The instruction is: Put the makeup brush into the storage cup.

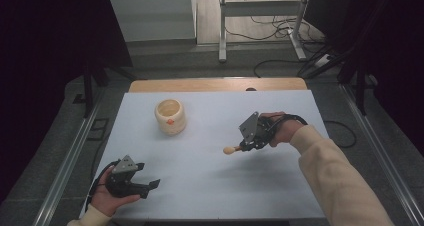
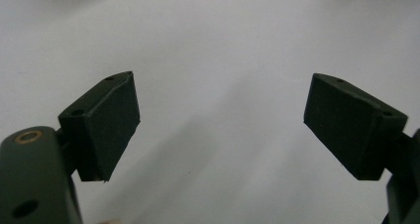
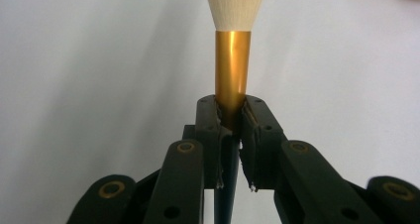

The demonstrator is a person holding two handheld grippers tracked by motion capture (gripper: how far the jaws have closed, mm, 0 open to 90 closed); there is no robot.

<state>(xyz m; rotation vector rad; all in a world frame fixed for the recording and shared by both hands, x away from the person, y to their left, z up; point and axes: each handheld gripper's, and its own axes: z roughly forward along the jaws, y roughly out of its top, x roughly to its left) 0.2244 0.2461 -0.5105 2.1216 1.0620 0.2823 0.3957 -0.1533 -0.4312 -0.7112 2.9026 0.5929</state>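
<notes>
A brush with a gold metal collar (image 3: pixel 232 68) and a cream, rounded head (image 3: pixel 236 6) is clamped in my right gripper (image 3: pixel 231 110). The jaws press on the collar's lower end and a dark handle runs back between them. From above, that right gripper (image 1: pixel 245 147) hovers right of the table's middle, with the brush (image 1: pixel 230 149) pointing left. A cream round pot (image 1: pixel 170 117) with an orange mark stands upright at the back left, apart from both grippers. Near the front left corner my left gripper (image 1: pixel 149 175) is open, its jaws (image 2: pixel 220 120) wide apart over bare white surface.
The white table sheet (image 1: pixel 210 186) has a wooden strip (image 1: pixel 215 84) along its far edge. Beyond it, on the floor, are a metal frame's legs (image 1: pixel 222 41) and loose cables (image 1: pixel 272 28). Metal rails (image 1: pixel 65 166) run along both sides of the table.
</notes>
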